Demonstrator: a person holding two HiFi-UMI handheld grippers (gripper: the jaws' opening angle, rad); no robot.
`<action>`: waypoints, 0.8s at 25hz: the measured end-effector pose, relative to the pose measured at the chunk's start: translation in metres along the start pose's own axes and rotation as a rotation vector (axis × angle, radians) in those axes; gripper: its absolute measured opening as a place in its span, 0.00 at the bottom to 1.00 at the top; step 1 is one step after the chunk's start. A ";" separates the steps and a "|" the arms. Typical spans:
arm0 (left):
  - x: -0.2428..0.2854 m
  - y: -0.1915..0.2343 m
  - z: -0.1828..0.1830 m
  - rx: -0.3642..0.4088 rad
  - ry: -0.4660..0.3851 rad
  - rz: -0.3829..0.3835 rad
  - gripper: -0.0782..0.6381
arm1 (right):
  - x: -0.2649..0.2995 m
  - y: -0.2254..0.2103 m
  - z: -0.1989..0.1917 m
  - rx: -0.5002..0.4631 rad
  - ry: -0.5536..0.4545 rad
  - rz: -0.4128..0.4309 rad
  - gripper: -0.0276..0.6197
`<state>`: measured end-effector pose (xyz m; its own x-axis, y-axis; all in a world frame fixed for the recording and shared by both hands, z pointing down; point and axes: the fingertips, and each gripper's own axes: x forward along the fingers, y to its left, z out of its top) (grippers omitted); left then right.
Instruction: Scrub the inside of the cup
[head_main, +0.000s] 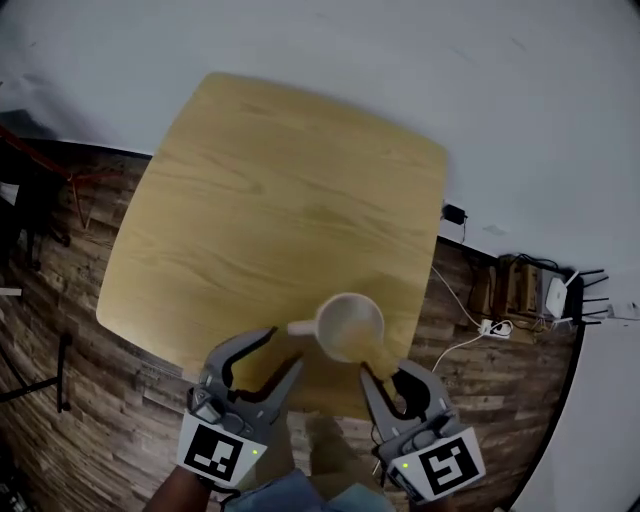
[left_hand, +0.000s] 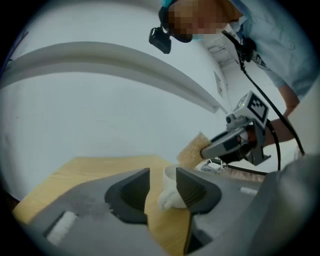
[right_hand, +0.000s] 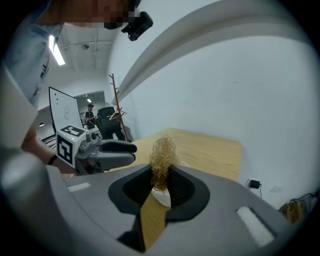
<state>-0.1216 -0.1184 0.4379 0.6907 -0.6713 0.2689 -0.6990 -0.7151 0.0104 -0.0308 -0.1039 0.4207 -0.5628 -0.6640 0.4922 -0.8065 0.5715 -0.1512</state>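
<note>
My left claw (head_main: 283, 350) has its jaws wide apart, nothing gripped. In the left gripper view the cup (head_main: 350, 325) sits just past the gap, its handle showing between the two jaws, pads not on it. From the head view this claw is just left of the cup, at the handle side, tips near the handle but apart from it.

My right claw (head_main: 387, 372) is clamped on a scrubber (right_hand: 162, 155), a frizzy golden-tan wad sticking up out of the closed jaws. It sits at the near right of the cup, with the scrubber reaching to the cup's near right rim. Can't tell if the scrubber touches the rim.

The cup is white, upright, mouth up, handle pointing left. It stands on the tabletop (head_main: 270, 200), light wood with rounded corners, close to the edge nearest me. Rest of the tabletop spreads beyond the cup.

Marker cubes ride on both claws, nearer me than the cup. Wood plank floor (head_main: 60, 330) lies around the tabletop. A white wall lies beyond the cup. Right of the cup, on the floor, is a white power strip (head_main: 493, 327) with cables.
</note>
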 end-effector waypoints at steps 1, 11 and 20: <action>0.003 0.003 -0.009 0.017 0.004 -0.032 0.36 | 0.004 -0.002 -0.003 0.012 0.017 -0.001 0.16; 0.041 -0.006 -0.057 0.148 0.063 -0.289 0.37 | 0.021 -0.008 -0.019 0.060 0.096 -0.002 0.16; 0.053 -0.014 -0.066 0.159 0.120 -0.425 0.34 | 0.030 -0.013 -0.029 0.087 0.135 -0.007 0.16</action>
<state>-0.0869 -0.1311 0.5155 0.8769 -0.2917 0.3821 -0.3151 -0.9491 -0.0016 -0.0318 -0.1173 0.4626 -0.5327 -0.5932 0.6036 -0.8260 0.5196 -0.2184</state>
